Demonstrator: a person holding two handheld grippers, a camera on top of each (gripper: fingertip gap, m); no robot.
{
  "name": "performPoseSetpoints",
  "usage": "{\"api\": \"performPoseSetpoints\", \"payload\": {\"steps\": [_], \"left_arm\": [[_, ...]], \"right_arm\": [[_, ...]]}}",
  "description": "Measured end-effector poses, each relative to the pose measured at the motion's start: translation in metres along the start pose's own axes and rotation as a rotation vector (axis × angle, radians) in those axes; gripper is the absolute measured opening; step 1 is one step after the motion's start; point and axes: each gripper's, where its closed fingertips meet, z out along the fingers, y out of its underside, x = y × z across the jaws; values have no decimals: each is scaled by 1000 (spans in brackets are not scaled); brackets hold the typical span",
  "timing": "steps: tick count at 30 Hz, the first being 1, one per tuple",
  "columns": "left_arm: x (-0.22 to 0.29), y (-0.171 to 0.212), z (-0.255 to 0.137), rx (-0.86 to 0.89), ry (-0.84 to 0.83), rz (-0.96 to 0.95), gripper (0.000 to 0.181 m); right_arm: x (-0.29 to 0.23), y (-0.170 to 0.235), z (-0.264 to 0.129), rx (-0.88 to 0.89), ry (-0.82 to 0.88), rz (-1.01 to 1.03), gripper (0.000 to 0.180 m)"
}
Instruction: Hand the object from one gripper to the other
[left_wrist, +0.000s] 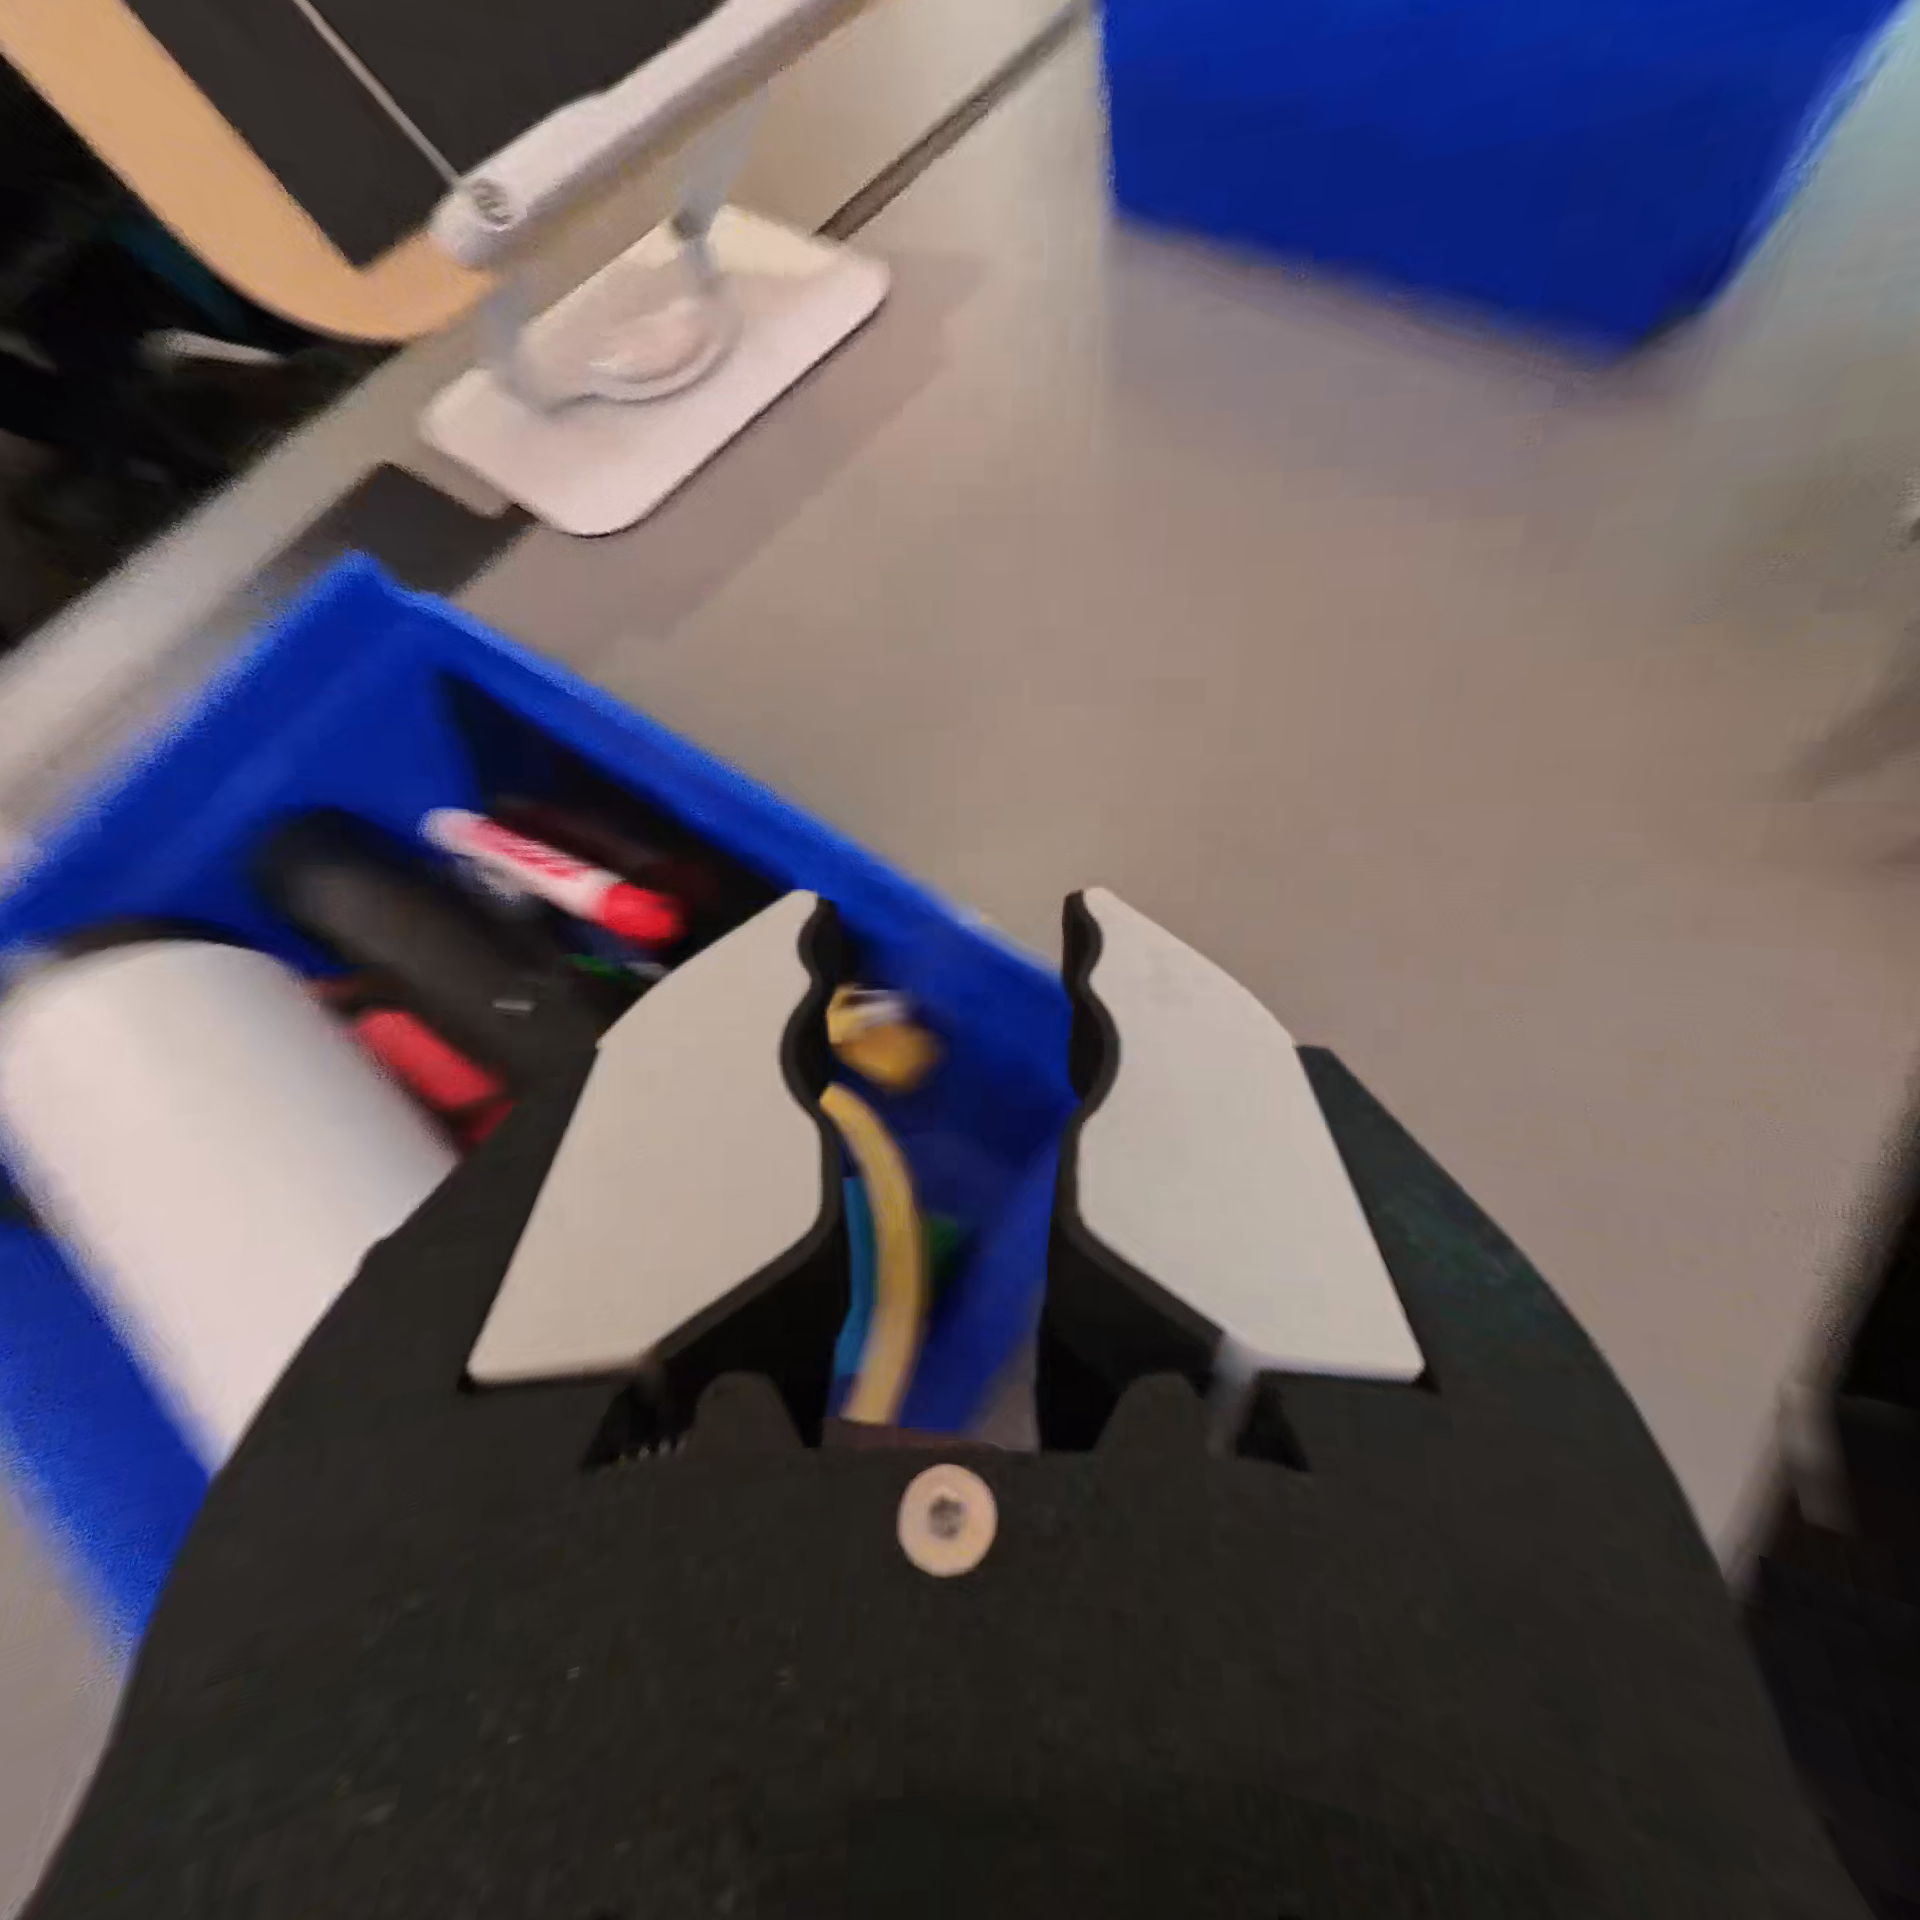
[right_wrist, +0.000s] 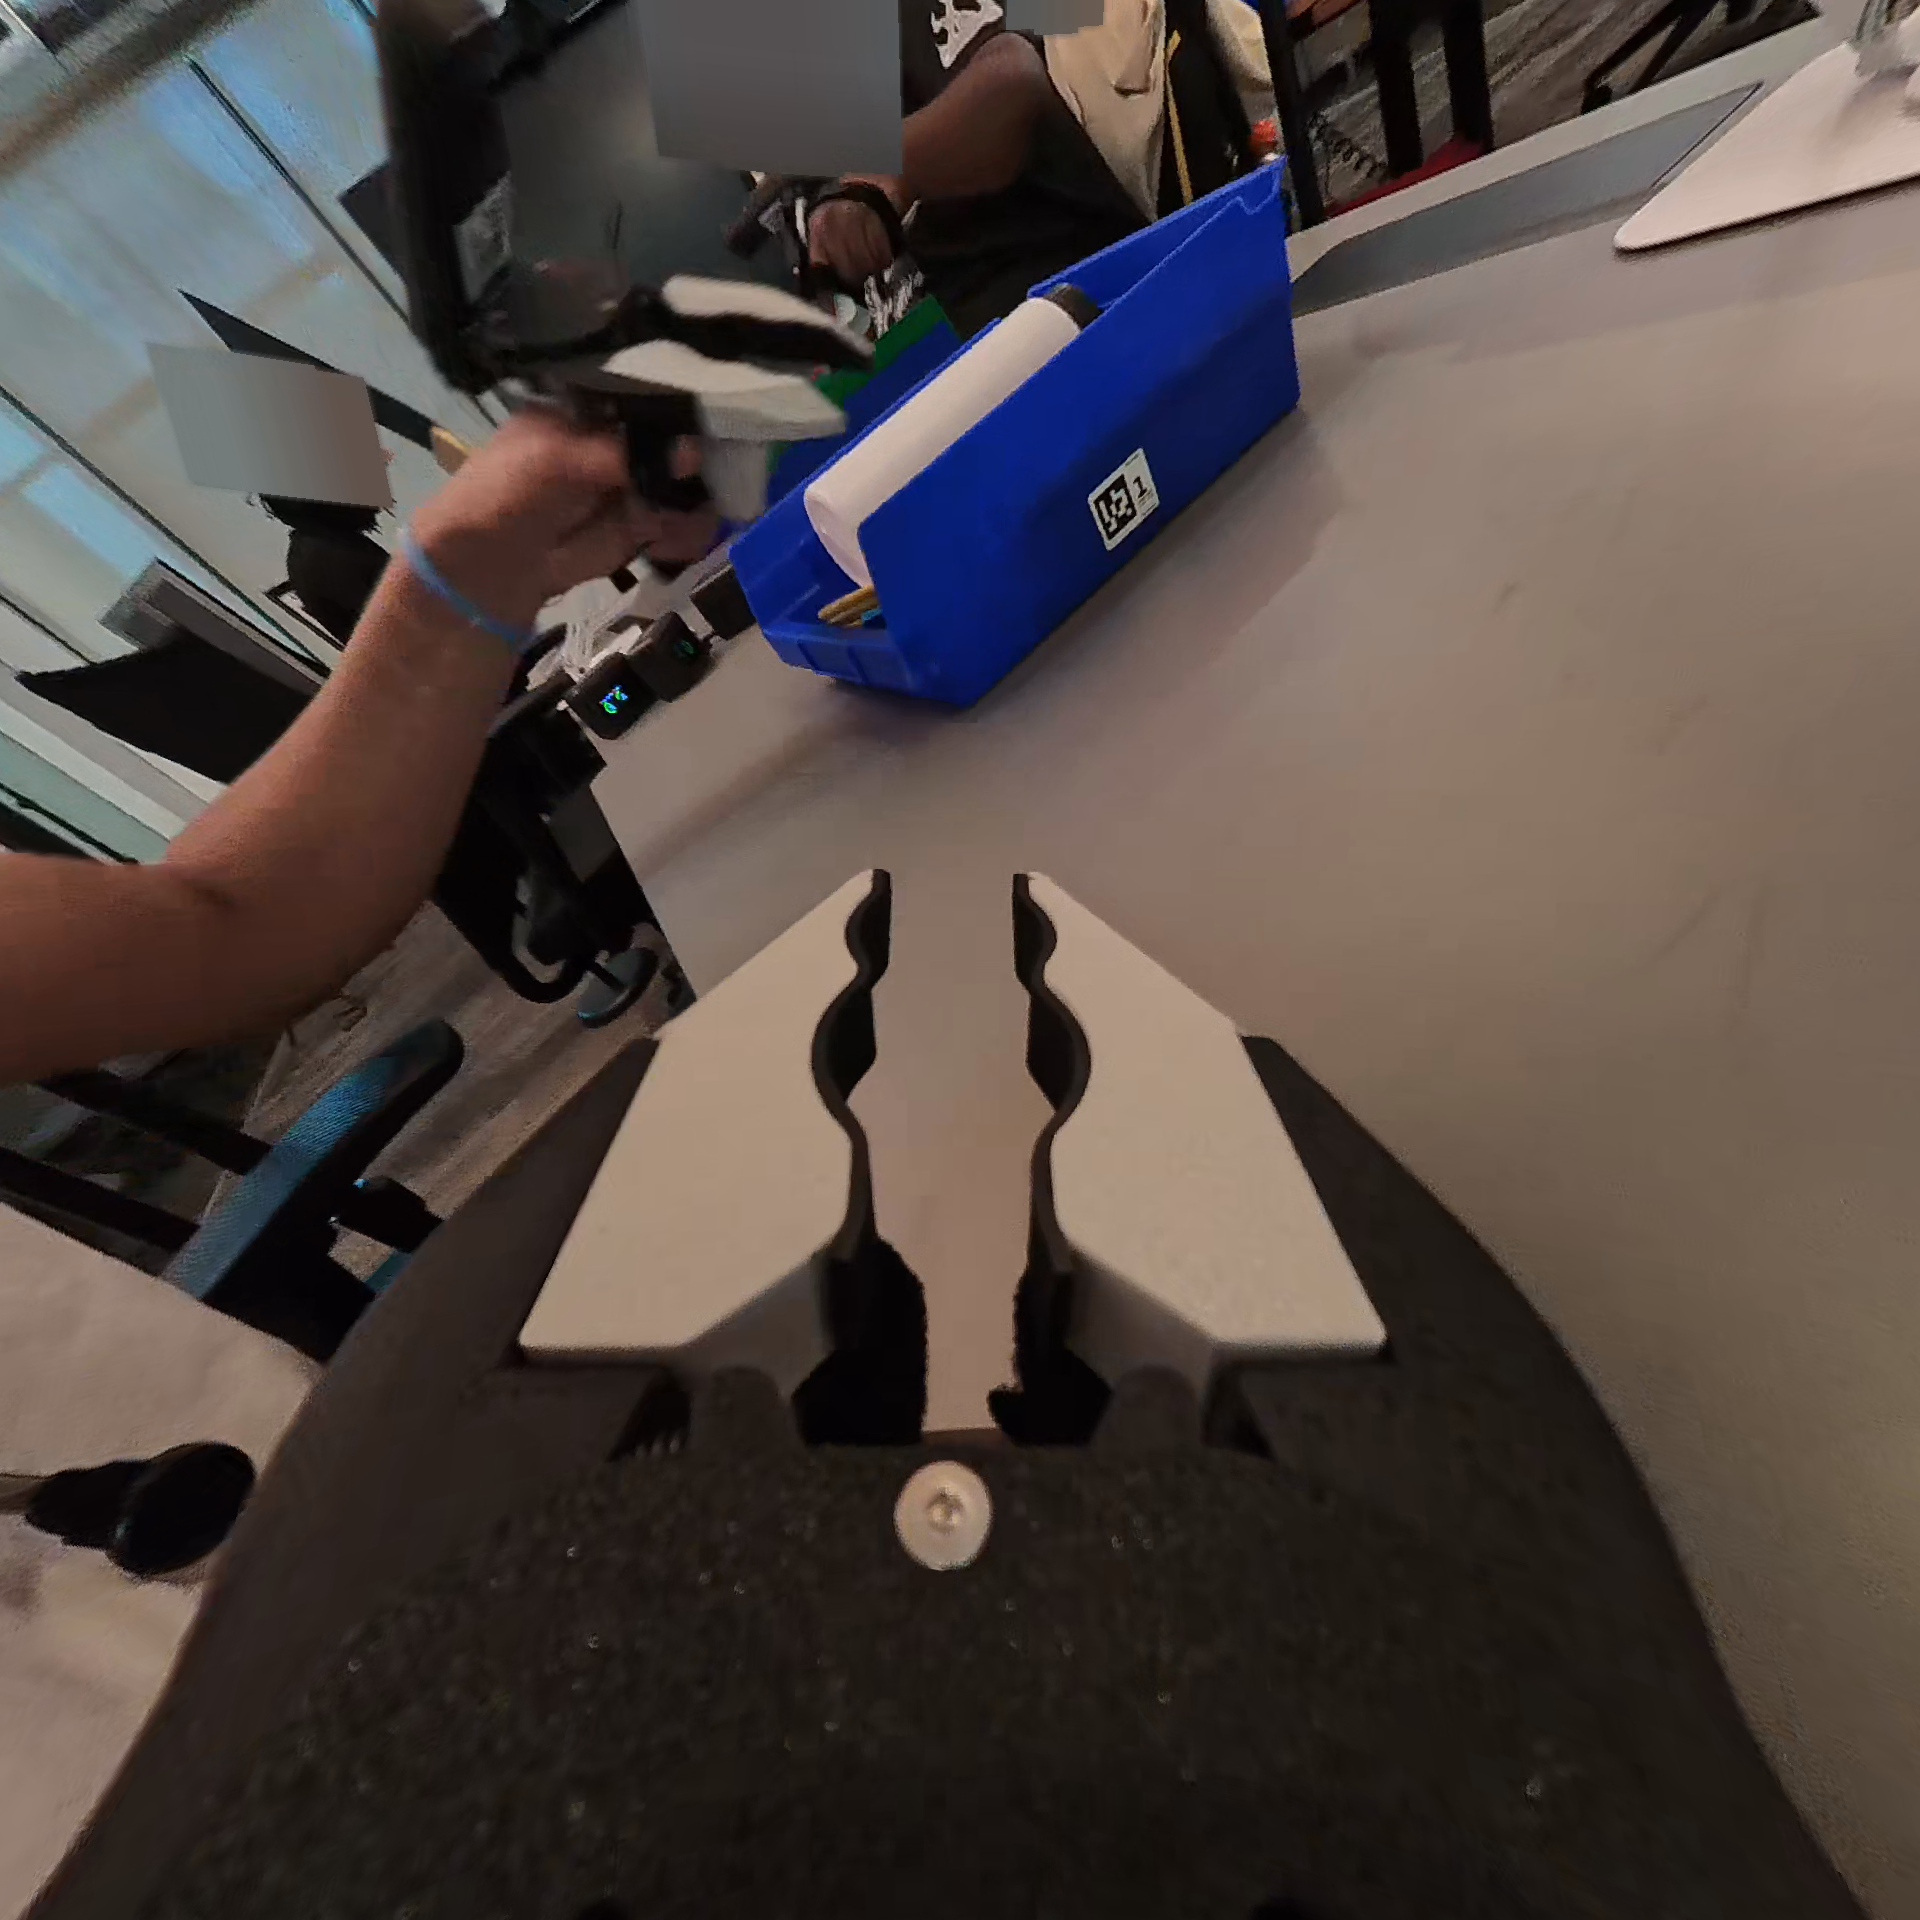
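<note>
My left gripper (left_wrist: 945, 914) is open and empty, hovering above the near corner of a blue bin (left_wrist: 343, 686). The bin holds a white roll (left_wrist: 197, 1132), a red and white marker (left_wrist: 561, 873), a black object (left_wrist: 405, 935), and yellow pieces (left_wrist: 883, 1049) seen between the jaws. My right gripper (right_wrist: 951, 894) is open and empty, low over the grey table (right_wrist: 1455, 831). In the right wrist view the same blue bin (right_wrist: 1039, 520) with the white roll (right_wrist: 935, 416) stands at the table's far left, and the left gripper (right_wrist: 821, 384) is held above its end by a hand. The left view is blurred.
A second blue bin (left_wrist: 1455, 156) stands at the back right of the left view. A white stand with a flat base (left_wrist: 665, 384) sits at the table's far edge; its base (right_wrist: 1766, 156) shows top right. People sit beyond the table. Chairs stand left of the table edge. The grippers' ends are close to 30 centimeters from one another.
</note>
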Motion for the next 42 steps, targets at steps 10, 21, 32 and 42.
{"api": "performPoseSetpoints", "payload": {"steps": [10, 21, 32, 42], "left_arm": [[-83, 58, 95, -533, -11, 446, 42], [-89, 65, 98, -621, -65, 711, 45], [-95, 78, 105, -739, -24, 704, 49], [-102, 72, 110, -718, -69, 639, 31]], "right_arm": [[14, -2, -6, -1, 65, -31, 23], [20, 1, 8, -24, 8, 92, 25], [13, 12, 15, -81, -20, 78, 25], [9, 10, 9, -70, -37, 96, 26]]}}
